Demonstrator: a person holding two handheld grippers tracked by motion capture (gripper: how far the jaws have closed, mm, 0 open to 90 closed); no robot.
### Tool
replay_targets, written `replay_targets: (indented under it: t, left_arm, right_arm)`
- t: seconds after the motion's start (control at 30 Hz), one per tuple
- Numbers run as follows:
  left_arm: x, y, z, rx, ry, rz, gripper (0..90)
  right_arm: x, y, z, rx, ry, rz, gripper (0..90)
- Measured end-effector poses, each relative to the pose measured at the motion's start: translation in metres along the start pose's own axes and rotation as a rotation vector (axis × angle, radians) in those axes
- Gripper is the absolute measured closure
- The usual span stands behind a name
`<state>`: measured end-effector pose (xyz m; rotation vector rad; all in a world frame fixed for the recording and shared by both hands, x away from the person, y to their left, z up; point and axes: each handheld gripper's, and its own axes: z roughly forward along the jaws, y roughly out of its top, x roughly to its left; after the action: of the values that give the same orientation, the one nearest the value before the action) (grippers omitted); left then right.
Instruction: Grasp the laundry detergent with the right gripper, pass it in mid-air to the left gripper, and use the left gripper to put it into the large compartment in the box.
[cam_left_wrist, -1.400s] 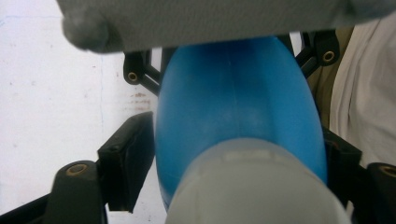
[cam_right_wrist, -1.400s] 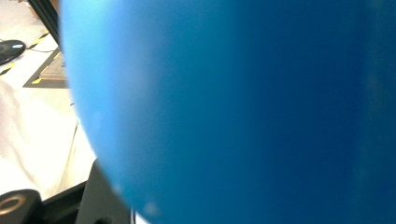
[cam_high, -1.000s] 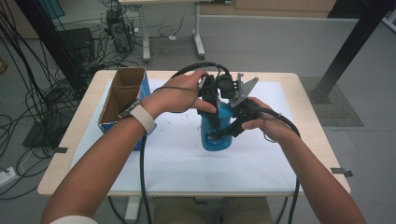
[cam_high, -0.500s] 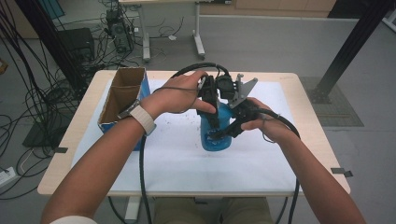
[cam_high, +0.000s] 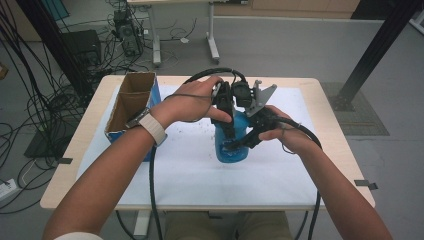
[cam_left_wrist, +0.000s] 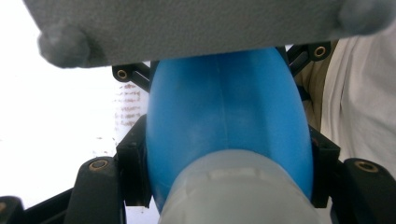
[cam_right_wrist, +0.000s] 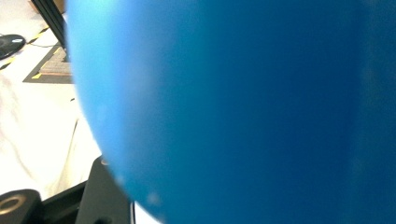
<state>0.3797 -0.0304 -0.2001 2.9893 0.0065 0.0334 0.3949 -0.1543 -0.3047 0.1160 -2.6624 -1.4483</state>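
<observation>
A: Risk first; the rounded blue plastic bottle (cam_high: 231, 145) stands on the white sheet over the tabletop (cam_high: 320, 100), and both grippers crowd it; likely failure is a tip or a slip; smooth curved wall, little for the jaws to bite on; a sideways pull from either hand could roll it over.

B: Left gripper (cam_high: 227, 131)?

A: Comes down on the bottle from above, held in the left hand (cam_high: 192, 102); in the left gripper view the blue body (cam_left_wrist: 226, 135) sits right between the two black jaws, wall touching both sides, pale neck or cap nearest the camera; I'd call the jaws clamped on the bottle; if the squeeze is uneven the bottle could squirt out forward.

B: Right gripper (cam_high: 245, 142)?

A: Low against the bottle's right flank, right hand (cam_high: 282, 132) just beside it; the right gripper view has the blue wall (cam_right_wrist: 243, 112) pressed up close to the lens, one black jaw visible at the bottom left of the bottle; the other one is hidden, so cannot tell if those jaws are apart or together.

B: Anything else to hit?

A: Open brown cardboard box with blue side (cam_high: 131, 107) stands well left of the bottle, by the left wrist; cables trail from both grippers and could snag; small dark specks on the sheet left of the bottle, too small to identify.
</observation>
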Motion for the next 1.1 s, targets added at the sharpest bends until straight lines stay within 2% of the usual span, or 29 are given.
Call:
replay_targets:
  t: [1.1]
  left_arm:
    - [0.0004,-0.0017,-0.0013,-0.003,0.001,-0.010,36.3]
  right_arm:
    - [-0.0004,-0.0004,0.0001,0.003,-0.003,0.001,43.2]
